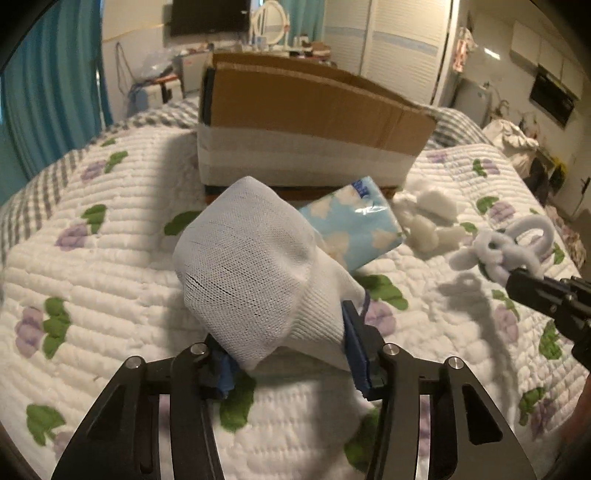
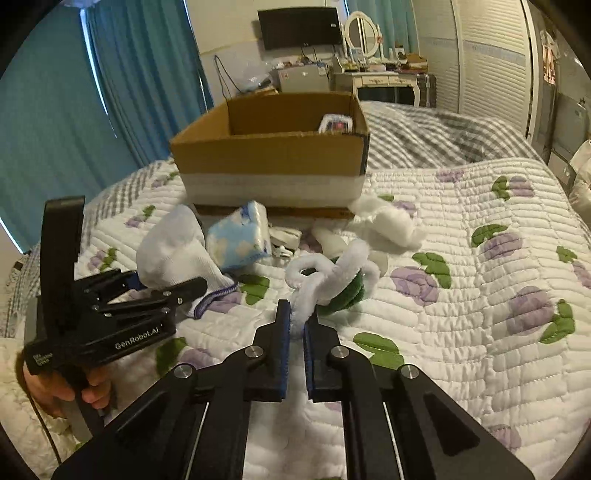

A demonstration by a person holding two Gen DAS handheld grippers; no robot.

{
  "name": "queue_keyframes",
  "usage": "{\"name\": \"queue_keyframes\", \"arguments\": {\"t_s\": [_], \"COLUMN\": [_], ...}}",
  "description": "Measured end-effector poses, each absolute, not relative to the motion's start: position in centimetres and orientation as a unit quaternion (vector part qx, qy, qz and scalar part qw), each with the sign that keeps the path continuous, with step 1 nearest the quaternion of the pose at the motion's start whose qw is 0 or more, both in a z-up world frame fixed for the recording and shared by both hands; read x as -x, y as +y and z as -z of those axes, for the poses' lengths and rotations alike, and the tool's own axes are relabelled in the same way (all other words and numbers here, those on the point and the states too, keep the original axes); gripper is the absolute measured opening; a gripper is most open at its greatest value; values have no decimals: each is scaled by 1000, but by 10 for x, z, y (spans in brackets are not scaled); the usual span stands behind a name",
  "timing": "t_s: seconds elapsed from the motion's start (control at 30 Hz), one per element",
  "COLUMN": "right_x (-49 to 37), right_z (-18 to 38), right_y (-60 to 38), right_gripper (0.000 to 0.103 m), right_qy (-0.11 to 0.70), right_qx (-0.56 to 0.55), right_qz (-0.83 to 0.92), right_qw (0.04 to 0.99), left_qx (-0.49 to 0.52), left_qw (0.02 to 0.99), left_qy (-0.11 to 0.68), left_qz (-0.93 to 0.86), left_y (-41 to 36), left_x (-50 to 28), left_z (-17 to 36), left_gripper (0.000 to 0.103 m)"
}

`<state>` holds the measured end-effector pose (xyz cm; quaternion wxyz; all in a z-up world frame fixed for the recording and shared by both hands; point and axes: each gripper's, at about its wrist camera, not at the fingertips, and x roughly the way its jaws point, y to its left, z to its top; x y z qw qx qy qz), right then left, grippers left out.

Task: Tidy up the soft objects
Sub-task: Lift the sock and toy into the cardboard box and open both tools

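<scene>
Sock (image 1: 251, 280) pinched in left gripper (image 1: 288, 354), fuzzy toy (image 2: 332, 273) (white, green) clamped by right gripper (image 2: 297, 321).

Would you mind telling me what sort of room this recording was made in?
Most likely a home bedroom: the work surface is a bed under a white quilted floral bedspread, and behind it stand a white dressing table with an oval mirror and a black wall-mounted television.

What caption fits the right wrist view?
Right gripper holding white fuzzy pipe-cleaner toy before open brown cardboard box.
</scene>
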<state>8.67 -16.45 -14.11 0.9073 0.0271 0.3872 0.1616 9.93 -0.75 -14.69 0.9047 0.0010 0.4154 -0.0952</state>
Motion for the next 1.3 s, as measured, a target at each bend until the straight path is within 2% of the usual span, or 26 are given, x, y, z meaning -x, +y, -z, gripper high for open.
{"name": "queue_keyframes", "arguments": {"t_s": [0.23, 0.43, 0.73, 0.93, 1.1, 1.3], "right_x": [-70, -81, -137, -193, -254, -317], "right_z": [111, 55, -25, -27, 2, 41], "right_y": [-173, -179, -163, -140, -125, -125], "right_gripper": [6, 6, 6, 6, 6, 6], "right_qy": [356, 305, 240, 236, 262, 304], "right_qx": [-38, -28, 12, 32, 35, 10], "right_qz": [-179, -200, -243, -253, -257, -263], "right_qw": [916, 931, 940, 938, 930, 916], "left_qx": [-7, -30, -41, -42, -49, -65], "left_qw": [925, 938, 955, 953, 945, 935], "left_qy": [368, 331, 280, 289, 313, 344], "left_qz": [90, 93, 94, 88, 75, 62], "left_y": [-16, -23, -39, -48, -47, -45], "left_x": [-68, -62, -114, -173, -230, -263], "left_z": [102, 50, -18, -13, 12, 52], "left_gripper": [47, 47, 47, 47, 47, 48]}}
